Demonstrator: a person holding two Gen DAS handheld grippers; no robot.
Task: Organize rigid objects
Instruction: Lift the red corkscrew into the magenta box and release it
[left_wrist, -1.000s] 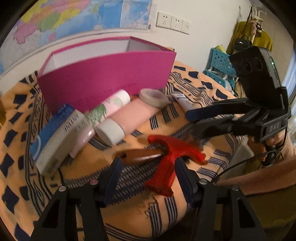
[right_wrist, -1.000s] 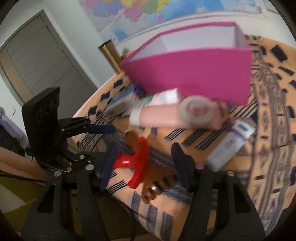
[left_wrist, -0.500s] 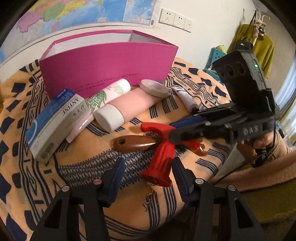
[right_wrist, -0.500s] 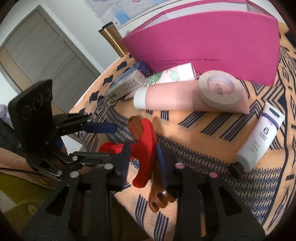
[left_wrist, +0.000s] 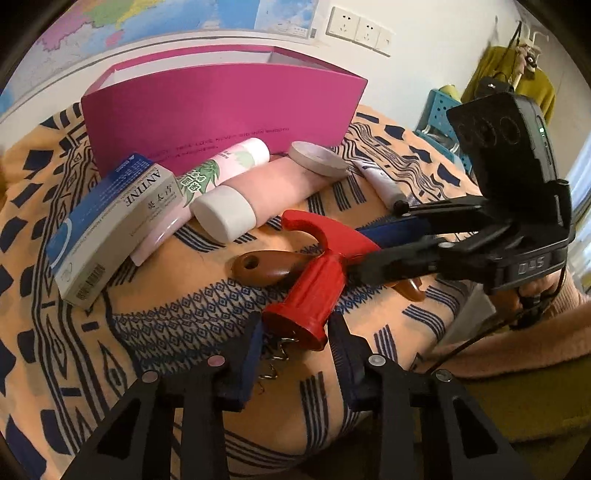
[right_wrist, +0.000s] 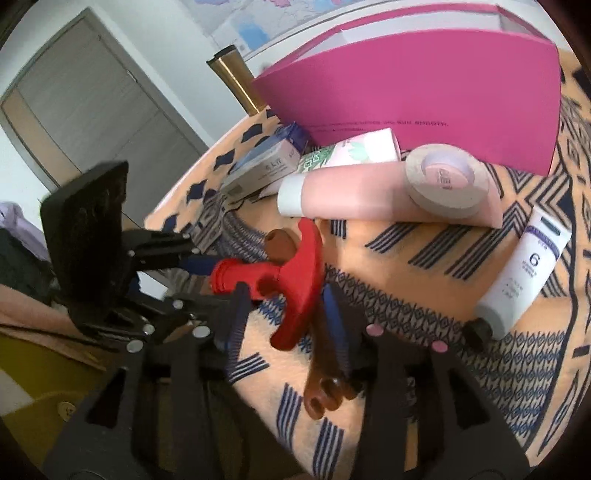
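A red T-handled corkscrew (left_wrist: 314, 288) lies across a brown wooden-handled tool (left_wrist: 266, 266) near the table's front edge. My left gripper (left_wrist: 297, 354) is closing, and its blue pads press on both sides of the corkscrew's round base, the metal screw showing just below. My right gripper (right_wrist: 284, 317) reaches in from the right with its jaws opening. One arm of the red handle (right_wrist: 295, 295) sits between them with a gap on the left side. In the left wrist view the right gripper (left_wrist: 364, 251) straddles that handle arm. The left gripper (right_wrist: 218, 280) meets the red base in the right wrist view.
An open pink box (left_wrist: 221, 110) stands behind. In front of it lie a blue-white carton (left_wrist: 110, 221), a pink tube (left_wrist: 258, 192), a green-patterned tube (left_wrist: 221, 166), a tape roll (right_wrist: 443, 177) and a white tube (right_wrist: 524, 269). A gold flask (right_wrist: 236, 81) stands at the table's far edge.
The left jaws narrowed onto the corkscrew's base. The right jaws pinched the red handle arm, then widened again. The corkscrew's base now sits closer to the left camera.
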